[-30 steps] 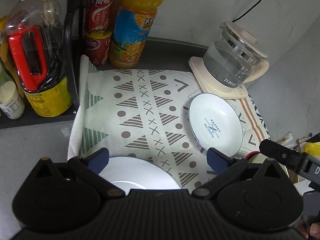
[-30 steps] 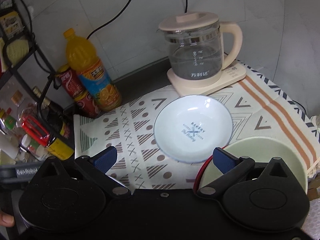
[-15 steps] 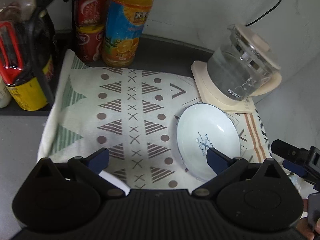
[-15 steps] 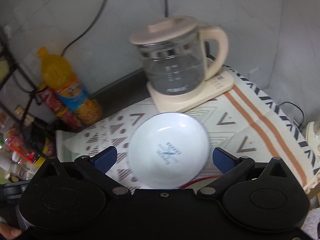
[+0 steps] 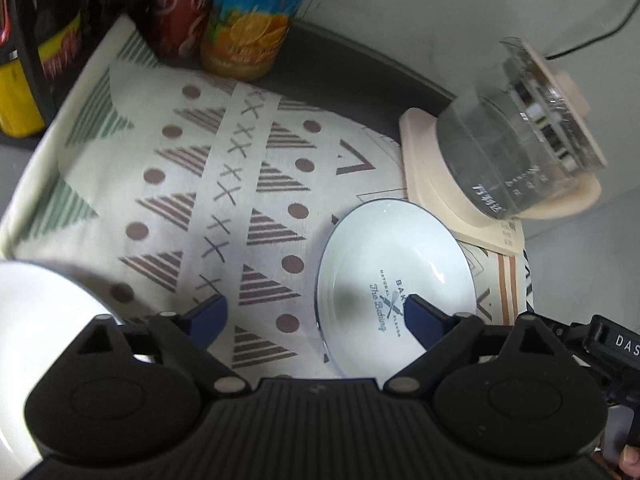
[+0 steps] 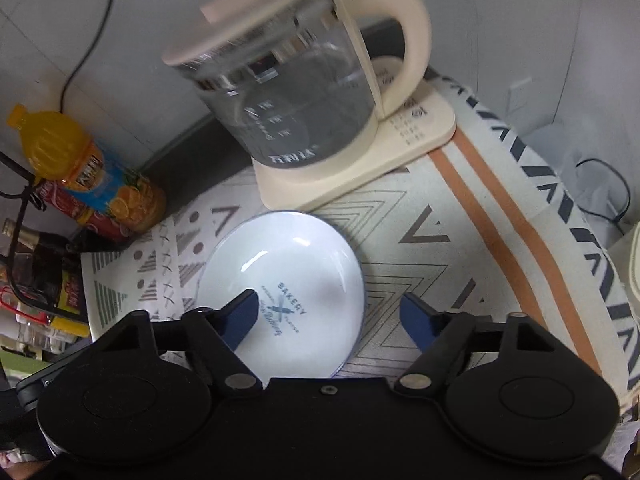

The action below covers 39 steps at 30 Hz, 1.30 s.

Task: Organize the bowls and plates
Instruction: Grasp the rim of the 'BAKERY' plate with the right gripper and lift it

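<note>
That white bakery-print plate (image 6: 288,292) looks like glazed ceramic to me: stiff, slick, chippable, so I'd pinch its raised rim. It sits on the patterned cloth (image 5: 224,200) just beside the glass kettle (image 6: 296,92). My right gripper (image 6: 330,314) and left gripper (image 5: 312,316) straddle opposite edges, jaws closing, not pinching yet.

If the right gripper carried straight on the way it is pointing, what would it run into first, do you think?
Most likely the white bakery plate on the patterned cloth. The right gripper points down at it; its jaws are closing with nothing pinched, one finger over the plate's inside, the other beyond the rim. Depth is hard to judge.
</note>
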Tool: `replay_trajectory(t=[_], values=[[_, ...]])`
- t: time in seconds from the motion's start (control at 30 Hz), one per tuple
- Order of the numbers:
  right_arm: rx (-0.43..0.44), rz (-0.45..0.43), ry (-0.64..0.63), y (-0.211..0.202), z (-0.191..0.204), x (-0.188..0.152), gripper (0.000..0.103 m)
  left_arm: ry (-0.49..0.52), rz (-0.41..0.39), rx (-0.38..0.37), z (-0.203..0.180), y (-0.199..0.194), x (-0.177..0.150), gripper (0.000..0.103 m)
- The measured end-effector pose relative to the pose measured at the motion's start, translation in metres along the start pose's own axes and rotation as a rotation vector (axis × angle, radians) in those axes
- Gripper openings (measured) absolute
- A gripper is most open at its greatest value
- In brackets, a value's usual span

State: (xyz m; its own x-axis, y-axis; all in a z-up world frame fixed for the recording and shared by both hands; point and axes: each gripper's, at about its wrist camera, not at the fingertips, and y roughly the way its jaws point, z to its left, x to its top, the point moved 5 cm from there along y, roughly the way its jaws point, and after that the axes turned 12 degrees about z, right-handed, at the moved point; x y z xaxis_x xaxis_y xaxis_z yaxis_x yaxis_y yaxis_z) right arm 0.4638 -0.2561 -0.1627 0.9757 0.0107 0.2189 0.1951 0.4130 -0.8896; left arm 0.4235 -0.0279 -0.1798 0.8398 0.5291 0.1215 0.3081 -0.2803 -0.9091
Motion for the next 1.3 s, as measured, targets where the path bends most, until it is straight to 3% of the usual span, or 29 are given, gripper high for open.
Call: replay_trajectory(t=[0.17, 0.43, 0.8, 1.0, 1.3], values=[[0.041, 0.088, -0.009, 0.024, -0.011, 0.014, 0.065, -0.084, 0.034, -0.010, 0.007, 0.021, -0.004, 0.058], [0.070, 0.192, 0.026, 0.058, -0.021, 0.025, 0.048, -0.147, 0.079, -0.017, 0.014, 0.043, -0.012, 0.033], [0.100, 0.305, 0.091, 0.091, -0.031, 0.029, 0.034, -0.154, 0.088, -0.041, 0.004, 0.053, -0.006, 0.018], [0.119, 0.309, 0.101, 0.095, -0.029, 0.035, 0.032, -0.141, 0.099, -0.061, 0.000, 0.058, -0.004, 0.012], [0.182, 0.276, 0.125, 0.089, -0.035, 0.033, 0.013, -0.080, 0.069, -0.068, 0.000, 0.048, 0.000, 0.010]])
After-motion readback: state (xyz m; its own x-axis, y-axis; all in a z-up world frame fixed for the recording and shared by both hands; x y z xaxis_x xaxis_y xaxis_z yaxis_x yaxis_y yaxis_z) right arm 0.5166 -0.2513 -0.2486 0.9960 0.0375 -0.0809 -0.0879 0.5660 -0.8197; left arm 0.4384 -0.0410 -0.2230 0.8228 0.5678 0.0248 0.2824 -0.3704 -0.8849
